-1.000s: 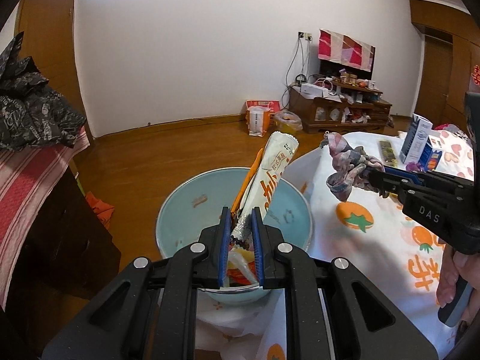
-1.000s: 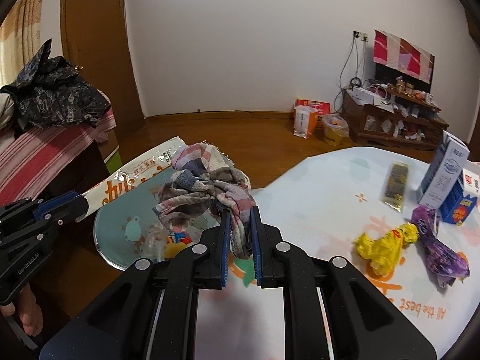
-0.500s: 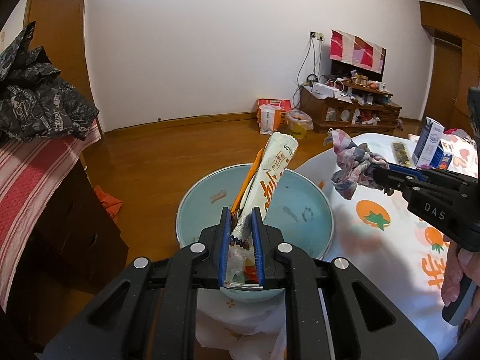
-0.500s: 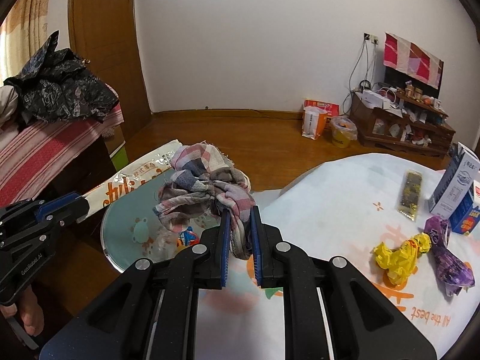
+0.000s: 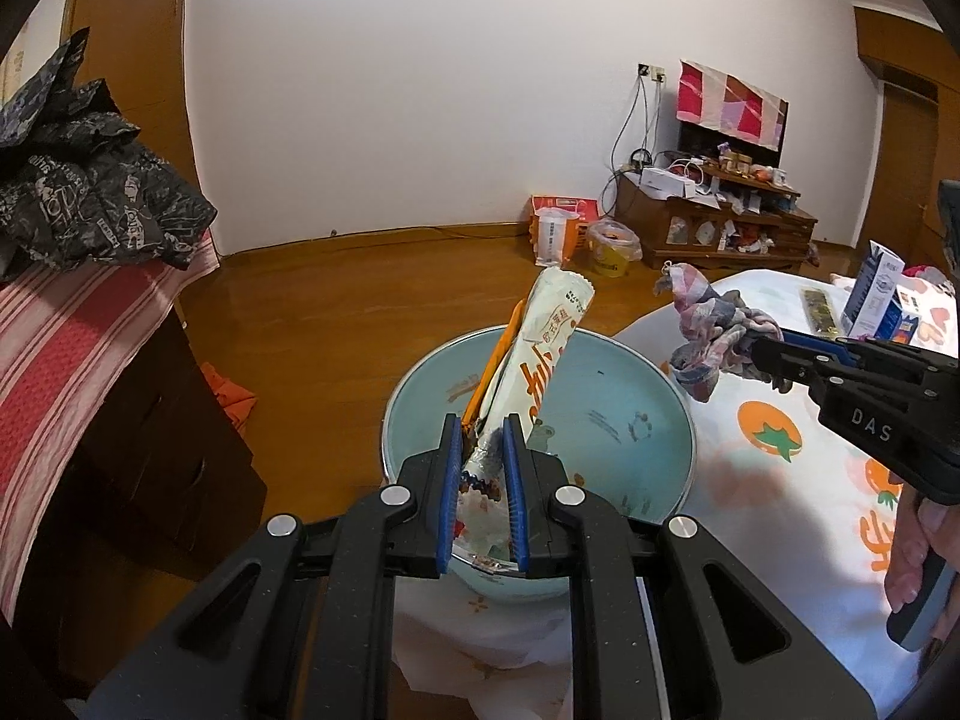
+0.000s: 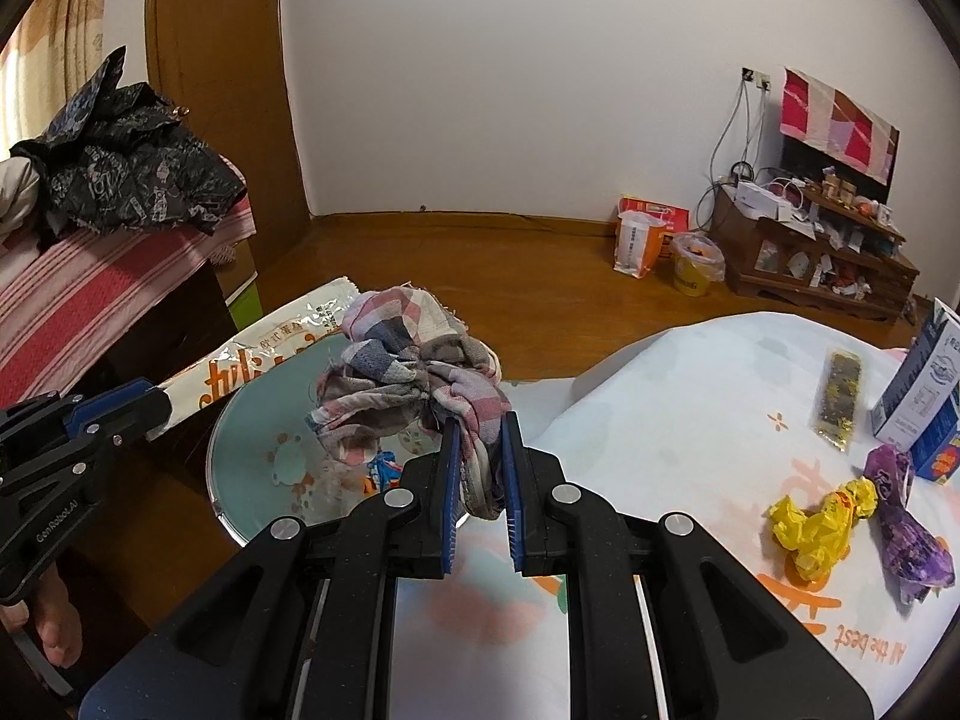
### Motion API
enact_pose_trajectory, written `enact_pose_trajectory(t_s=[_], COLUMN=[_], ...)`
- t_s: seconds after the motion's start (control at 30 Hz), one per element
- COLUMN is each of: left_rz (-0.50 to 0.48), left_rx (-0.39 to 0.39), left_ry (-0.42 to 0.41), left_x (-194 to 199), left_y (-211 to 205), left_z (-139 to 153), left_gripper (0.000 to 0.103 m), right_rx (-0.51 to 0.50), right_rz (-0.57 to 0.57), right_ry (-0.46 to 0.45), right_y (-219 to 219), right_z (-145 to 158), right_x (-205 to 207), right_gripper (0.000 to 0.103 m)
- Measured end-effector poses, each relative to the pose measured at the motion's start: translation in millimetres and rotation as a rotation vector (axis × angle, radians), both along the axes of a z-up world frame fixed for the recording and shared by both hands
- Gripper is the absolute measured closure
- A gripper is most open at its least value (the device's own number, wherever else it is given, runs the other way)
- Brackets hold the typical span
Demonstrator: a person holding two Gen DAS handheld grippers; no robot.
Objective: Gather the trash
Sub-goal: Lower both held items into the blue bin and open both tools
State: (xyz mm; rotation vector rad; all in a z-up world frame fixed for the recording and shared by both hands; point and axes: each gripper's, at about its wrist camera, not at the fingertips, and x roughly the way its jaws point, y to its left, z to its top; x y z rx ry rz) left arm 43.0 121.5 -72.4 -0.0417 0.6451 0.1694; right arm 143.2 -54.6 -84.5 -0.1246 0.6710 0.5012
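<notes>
Evidently the left gripper [image 5: 485, 456], clamped on a long snack wrapper [image 5: 543, 354], poises it over the pale-blue bowl [image 5: 630, 396] at the tabletop's edge, while the right gripper [image 6: 478, 474] grips a crumpled plaid rag [image 6: 408, 372] above it for dropping in.

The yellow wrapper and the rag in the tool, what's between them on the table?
Only bare tablecloth, as the right wrist view shows. The yellow wrapper lies far right of the checked rag pinched by the right tool.
</notes>
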Motion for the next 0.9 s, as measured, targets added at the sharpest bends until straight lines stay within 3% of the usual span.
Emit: enact_pose_trajectory(t_s=[0.9], left_rz=[0.027], left_rx=[-0.017], left_ry=[-0.008], left_x=[-6], left_y=[6], left_z=[2], left_gripper=[0.089], right_rx=[-0.017], right_rz=[0.047], right_ry=[0.001], right_y=[18], right_z=[0], right_x=[6], right_gripper=[0.089])
